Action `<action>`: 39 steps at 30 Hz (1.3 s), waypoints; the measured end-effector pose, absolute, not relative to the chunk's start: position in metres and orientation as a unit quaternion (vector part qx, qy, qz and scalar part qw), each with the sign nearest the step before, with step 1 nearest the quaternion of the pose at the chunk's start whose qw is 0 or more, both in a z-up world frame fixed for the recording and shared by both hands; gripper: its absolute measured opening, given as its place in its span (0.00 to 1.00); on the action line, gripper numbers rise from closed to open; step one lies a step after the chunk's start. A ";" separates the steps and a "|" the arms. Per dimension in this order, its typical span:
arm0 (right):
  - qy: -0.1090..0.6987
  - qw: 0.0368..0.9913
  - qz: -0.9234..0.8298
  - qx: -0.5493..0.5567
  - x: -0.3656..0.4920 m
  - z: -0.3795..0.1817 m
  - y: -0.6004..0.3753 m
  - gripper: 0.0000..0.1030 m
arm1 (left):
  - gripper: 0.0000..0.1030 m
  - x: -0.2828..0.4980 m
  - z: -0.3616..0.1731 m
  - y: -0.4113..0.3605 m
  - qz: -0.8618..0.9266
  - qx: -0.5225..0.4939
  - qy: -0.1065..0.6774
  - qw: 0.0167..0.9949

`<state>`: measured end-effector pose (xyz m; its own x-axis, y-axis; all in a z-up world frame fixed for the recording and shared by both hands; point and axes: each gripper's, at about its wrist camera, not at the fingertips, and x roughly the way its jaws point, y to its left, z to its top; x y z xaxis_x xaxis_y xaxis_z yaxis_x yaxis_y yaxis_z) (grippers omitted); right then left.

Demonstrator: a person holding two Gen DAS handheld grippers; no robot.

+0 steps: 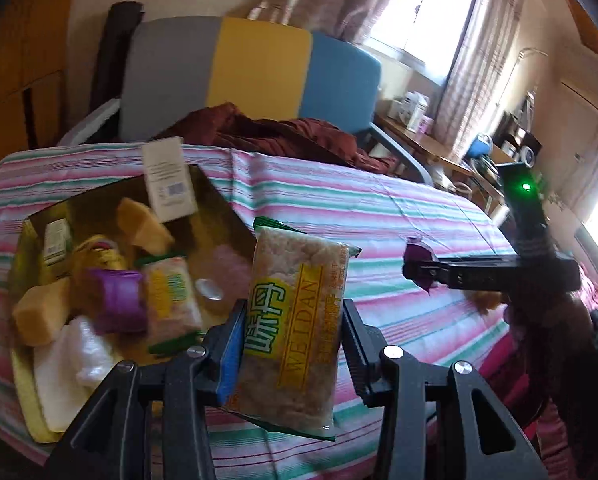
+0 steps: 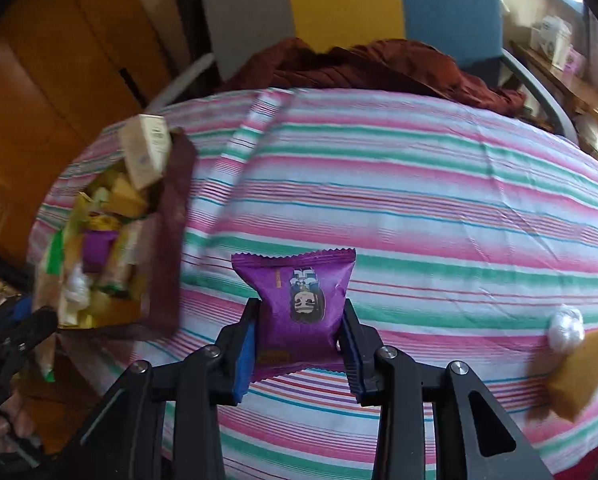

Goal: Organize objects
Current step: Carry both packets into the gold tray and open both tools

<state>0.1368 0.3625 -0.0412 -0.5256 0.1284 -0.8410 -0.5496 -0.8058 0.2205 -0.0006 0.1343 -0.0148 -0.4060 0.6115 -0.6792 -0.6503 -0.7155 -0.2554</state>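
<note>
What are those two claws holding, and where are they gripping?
Left gripper: rice cracker packet, pinched across its lower half. Right gripper: purple snack packet, by its sides.

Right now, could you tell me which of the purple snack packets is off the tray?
The purple packet gripped in the right tool, above the striped bedcover; the other purple packet lies among snacks in the tray.

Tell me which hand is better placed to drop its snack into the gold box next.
Left, probably. Its jaws hold the green-edged rice cracker packet right beside the open gold box, while the right gripper with the purple snack packet sits farther out over the striped bedsheet.
</note>
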 end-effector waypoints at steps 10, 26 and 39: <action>0.198 0.120 0.876 -0.423 0.051 -0.020 0.298 0.37 | 0.44 -0.020 -0.017 0.075 0.880 -0.389 0.008 0.273; 0.165 0.103 0.876 -0.441 -0.021 -0.018 0.268 0.37 | 0.44 -0.028 -0.034 0.063 0.878 -0.404 0.000 0.258; 0.176 0.108 0.874 -0.439 -0.030 -0.024 0.271 0.37 | 0.44 -0.033 -0.044 0.064 0.877 -0.413 0.002 0.246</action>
